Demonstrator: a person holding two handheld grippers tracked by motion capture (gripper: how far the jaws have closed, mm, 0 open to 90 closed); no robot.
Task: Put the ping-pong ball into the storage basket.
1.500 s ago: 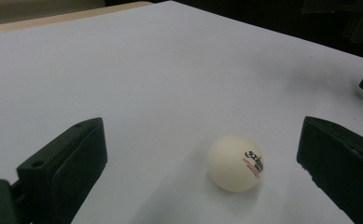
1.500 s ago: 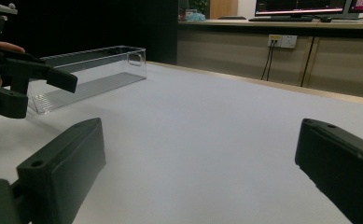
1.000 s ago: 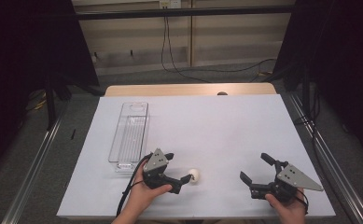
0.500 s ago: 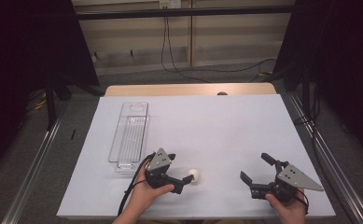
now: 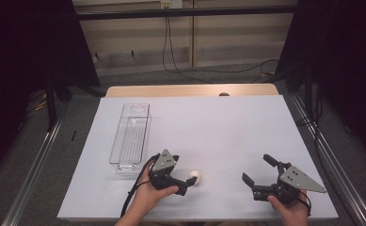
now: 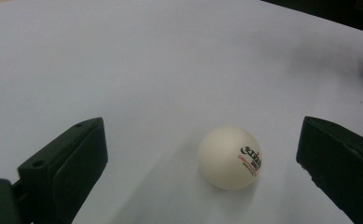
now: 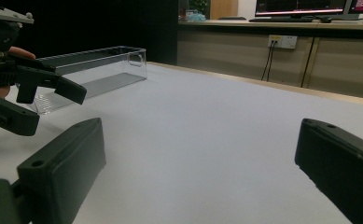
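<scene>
Since one second ago, our left gripper (image 5: 186, 181) has edged toward the table-tennis ball (image 6: 230, 157), which lies on the desk (image 5: 218, 127) between wide-open fingers (image 6: 65, 161), untouched. Our right gripper (image 5: 260, 171) gapes empty.

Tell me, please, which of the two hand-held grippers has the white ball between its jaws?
The left hand-held gripper: the white ball lies on the table between its open jaws, untouched. The right hand-held gripper is open over bare table.
</scene>
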